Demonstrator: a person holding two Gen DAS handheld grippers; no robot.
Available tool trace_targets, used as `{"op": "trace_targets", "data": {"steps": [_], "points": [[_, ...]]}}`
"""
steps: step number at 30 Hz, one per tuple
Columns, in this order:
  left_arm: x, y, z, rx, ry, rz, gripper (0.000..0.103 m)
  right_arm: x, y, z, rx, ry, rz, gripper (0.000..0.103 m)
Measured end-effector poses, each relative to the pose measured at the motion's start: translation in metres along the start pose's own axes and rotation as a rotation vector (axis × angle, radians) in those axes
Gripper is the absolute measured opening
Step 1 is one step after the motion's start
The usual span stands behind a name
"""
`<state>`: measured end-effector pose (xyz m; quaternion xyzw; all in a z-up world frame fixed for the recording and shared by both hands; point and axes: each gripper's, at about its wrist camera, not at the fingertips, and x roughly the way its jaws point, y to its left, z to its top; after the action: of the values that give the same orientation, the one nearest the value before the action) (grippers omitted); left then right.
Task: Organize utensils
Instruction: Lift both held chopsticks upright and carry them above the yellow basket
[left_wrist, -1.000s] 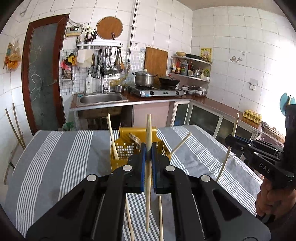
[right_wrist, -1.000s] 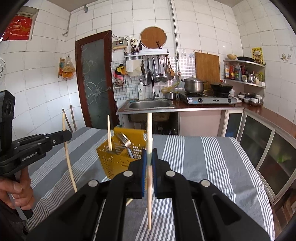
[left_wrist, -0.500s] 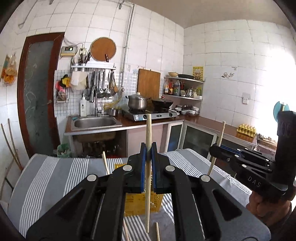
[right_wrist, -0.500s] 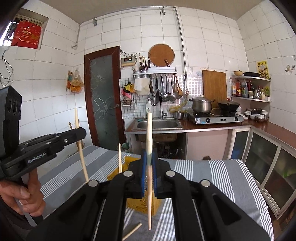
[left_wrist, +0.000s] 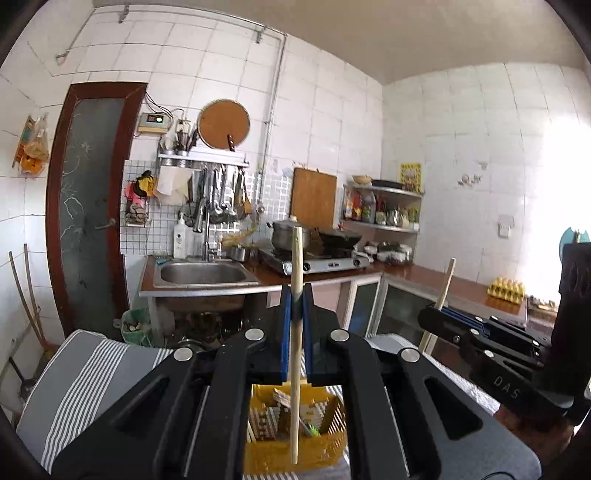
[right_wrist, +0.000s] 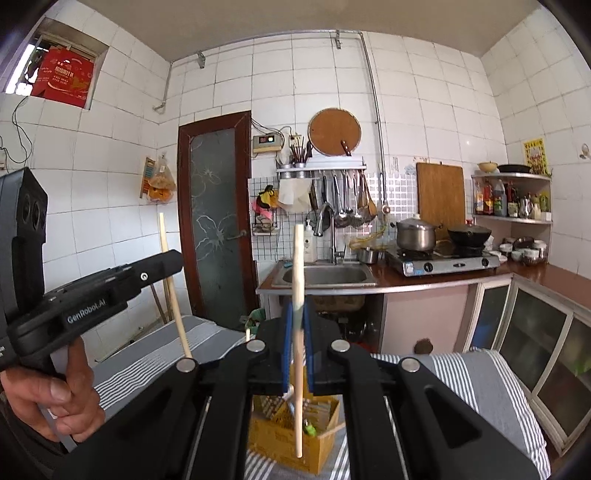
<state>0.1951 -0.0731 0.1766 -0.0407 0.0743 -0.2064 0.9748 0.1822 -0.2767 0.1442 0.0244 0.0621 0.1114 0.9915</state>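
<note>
left wrist view: the left claw (left_wrist: 295, 314) is closed tight on a chopstick (left_wrist: 295, 369), which stands nearly upright between the blue pads; its top rises above the pads and its lower tip hangs over the open mouth of the yellow basket (left_wrist: 295, 454), straight below and slightly ahead of the claw, without touching it as far as i can tell; the basket sits on the striped cloth (left_wrist: 85, 373) of the worktop and already has utensils in it; off to the right the right claw (left_wrist: 437, 317) grips a second chopstick (left_wrist: 445, 288), leaning a little and well apart from the basket.

right wrist view: the right claw (right_wrist: 297, 321) is likewise clamped on its chopstick (right_wrist: 298, 387), long axis near vertical, lower tip just above the basket (right_wrist: 291, 443) and nearer its front edge; the left claw (right_wrist: 168, 264) shows at the left with its chopstick (right_wrist: 173, 295) tilted, held above the cloth (right_wrist: 480, 384); judging from both views, each stick needs a straight drop, and the left one looks better centred over the opening.
</note>
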Motion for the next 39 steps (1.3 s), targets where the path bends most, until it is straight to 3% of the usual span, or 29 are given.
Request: {"op": "trace_targets", "data": {"steps": [7, 21, 39], "points": [[0.024, 0.01, 0.0, 0.012, -0.025, 0.042, 0.005, 0.025, 0.001, 0.003, 0.004, -0.025, 0.004, 0.006], [0.081, 0.034, -0.03, -0.009, 0.069, 0.085, 0.005, 0.075, -0.01, -0.026, 0.001, 0.033, -0.028, 0.006], [0.106, 0.043, -0.055, -0.046, 0.143, 0.081, 0.005, 0.096, -0.013, -0.051, 0.013, 0.114, -0.024, 0.006]]}}
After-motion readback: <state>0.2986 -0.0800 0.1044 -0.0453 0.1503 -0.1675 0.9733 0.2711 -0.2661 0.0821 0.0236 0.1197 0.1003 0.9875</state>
